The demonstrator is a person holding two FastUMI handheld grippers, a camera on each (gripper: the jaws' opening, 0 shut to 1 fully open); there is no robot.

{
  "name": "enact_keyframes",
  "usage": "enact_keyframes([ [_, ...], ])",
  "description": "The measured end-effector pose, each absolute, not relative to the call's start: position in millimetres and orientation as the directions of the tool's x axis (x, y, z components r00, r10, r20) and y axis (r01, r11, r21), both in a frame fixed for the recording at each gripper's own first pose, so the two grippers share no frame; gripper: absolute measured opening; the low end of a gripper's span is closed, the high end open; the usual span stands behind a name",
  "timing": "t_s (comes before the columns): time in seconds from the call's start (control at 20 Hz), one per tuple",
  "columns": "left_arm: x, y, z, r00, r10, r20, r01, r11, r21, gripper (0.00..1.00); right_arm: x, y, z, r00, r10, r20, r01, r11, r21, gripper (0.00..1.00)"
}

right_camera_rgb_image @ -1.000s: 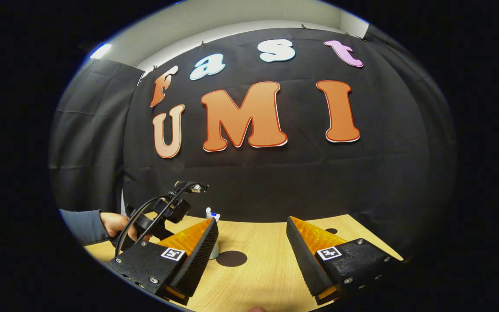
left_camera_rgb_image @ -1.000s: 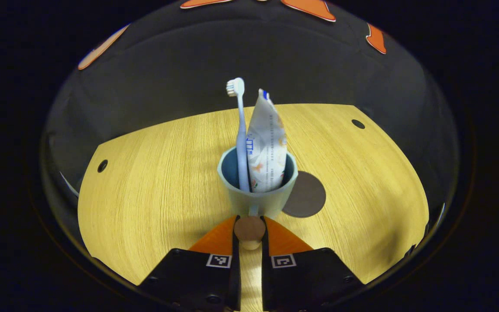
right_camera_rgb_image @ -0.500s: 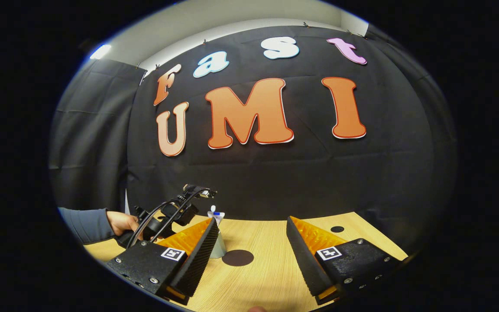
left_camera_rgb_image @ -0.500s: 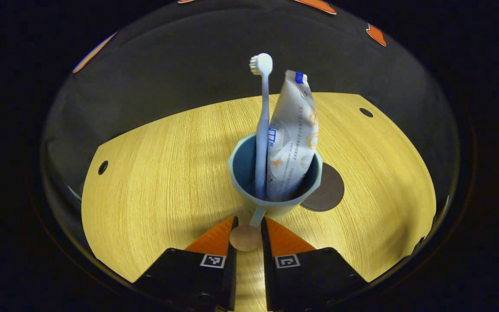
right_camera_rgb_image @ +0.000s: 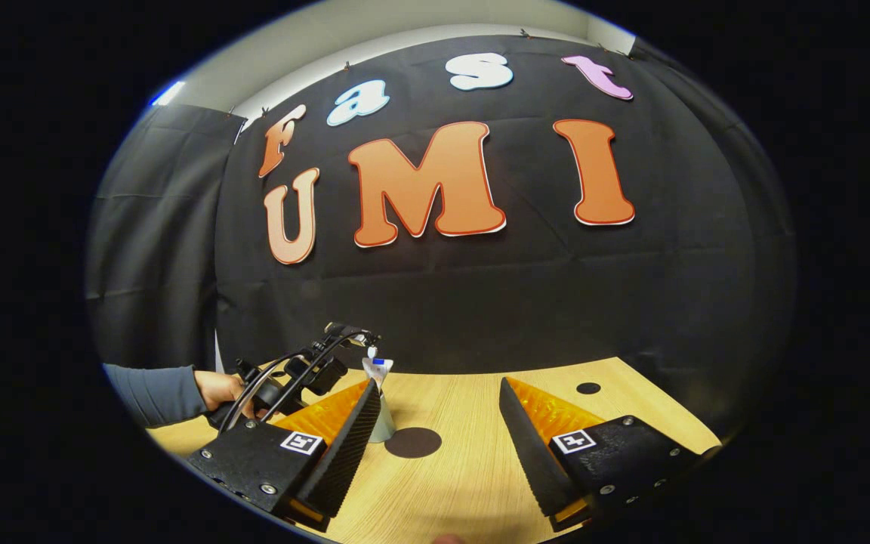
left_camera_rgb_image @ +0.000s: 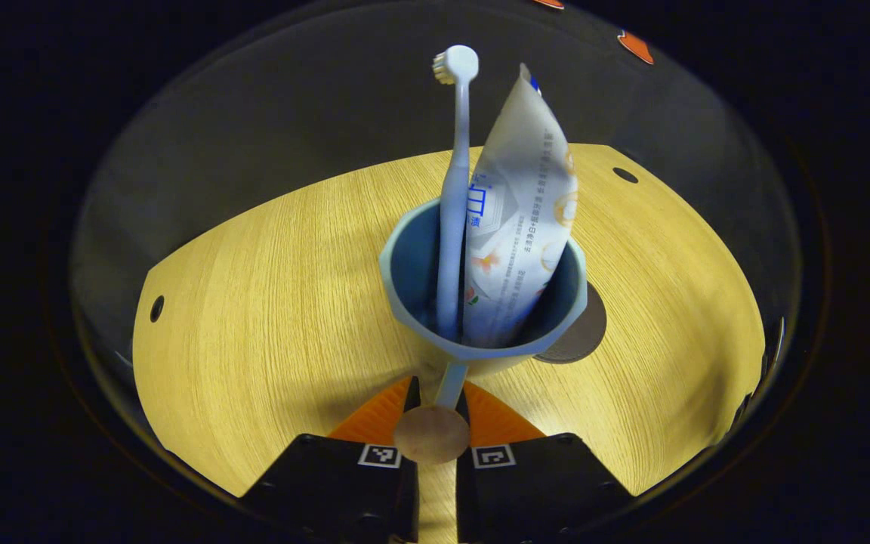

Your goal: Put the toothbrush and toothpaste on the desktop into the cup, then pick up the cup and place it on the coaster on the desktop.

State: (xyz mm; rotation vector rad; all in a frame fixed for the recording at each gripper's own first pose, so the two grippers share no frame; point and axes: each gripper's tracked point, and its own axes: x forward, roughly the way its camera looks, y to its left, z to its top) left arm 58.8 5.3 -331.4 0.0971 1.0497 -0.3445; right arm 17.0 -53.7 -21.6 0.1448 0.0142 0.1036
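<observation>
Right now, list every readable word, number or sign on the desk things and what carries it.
White toothpaste tube in the pale blue cup: printed lines, too small to read.
Left claw: two square black-and-white coded markers, no words.
Right claw: same markers, no words.

light: bright overhead, desk (left_camera_rgb_image: pixel 269 302) glowing | shadows: soft | focus: sharp | edges: strong fisheye bending, darkening

Pale blue cup (left_camera_rgb_image: pixel 480 302) tilted, dark coaster (left_camera_rgb_image: pixel 582 336) partly hidden just behind it. White toothbrush (left_camera_rgb_image: pixel 454 196) upright in cup, bristles up; white printed toothpaste tube (left_camera_rgb_image: pixel 522 219) leaning beside it.
</observation>
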Motion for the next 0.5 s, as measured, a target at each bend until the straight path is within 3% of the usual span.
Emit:
enact_keyframes([
  [0.5,55,-14,-325,0.521,-0.240,-0.819,0.230,0.964,-0.136,0.15,17,-50,-19,0.994,0.109,-0.003,-0.107,0.982,0.154,0.95],
])
